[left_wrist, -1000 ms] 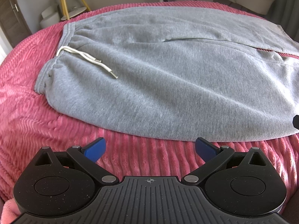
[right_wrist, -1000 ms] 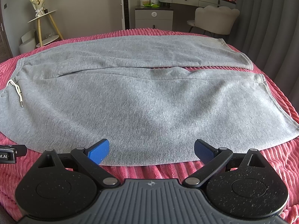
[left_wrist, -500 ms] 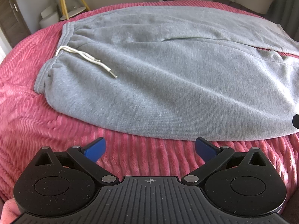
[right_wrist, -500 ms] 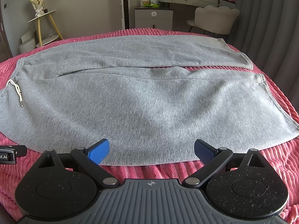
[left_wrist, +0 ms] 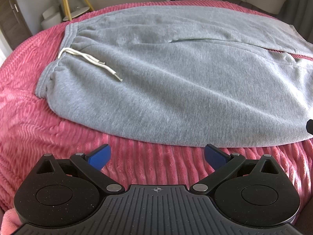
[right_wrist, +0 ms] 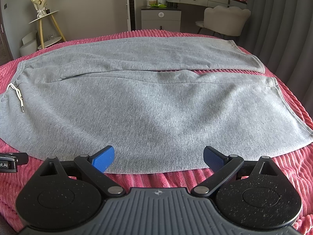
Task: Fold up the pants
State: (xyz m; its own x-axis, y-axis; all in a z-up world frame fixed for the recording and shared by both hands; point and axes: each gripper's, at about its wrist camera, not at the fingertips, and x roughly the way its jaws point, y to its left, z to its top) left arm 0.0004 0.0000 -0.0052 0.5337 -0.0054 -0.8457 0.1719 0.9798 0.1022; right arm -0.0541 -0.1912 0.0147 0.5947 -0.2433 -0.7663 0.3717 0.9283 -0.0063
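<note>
1. The grey pants lie flat and unfolded across the pink ribbed bedspread. The waistband is at the left, the two legs run to the right, and the far leg is slightly apart from the near one at the cuffs.
2. The white drawstring lies loose on top of the fabric near the waistband.
3. The left gripper hangs just before the near edge of the pants, with its jaws spread wide and nothing between them.
4. The right gripper is released too, its blue tips already over the near hem.
5. My judgement of the risk: the cloth is thick and soft, so a shallow pinch may catch only the top layer, or also the plush bedspread, and the fold would come skewed.
</note>
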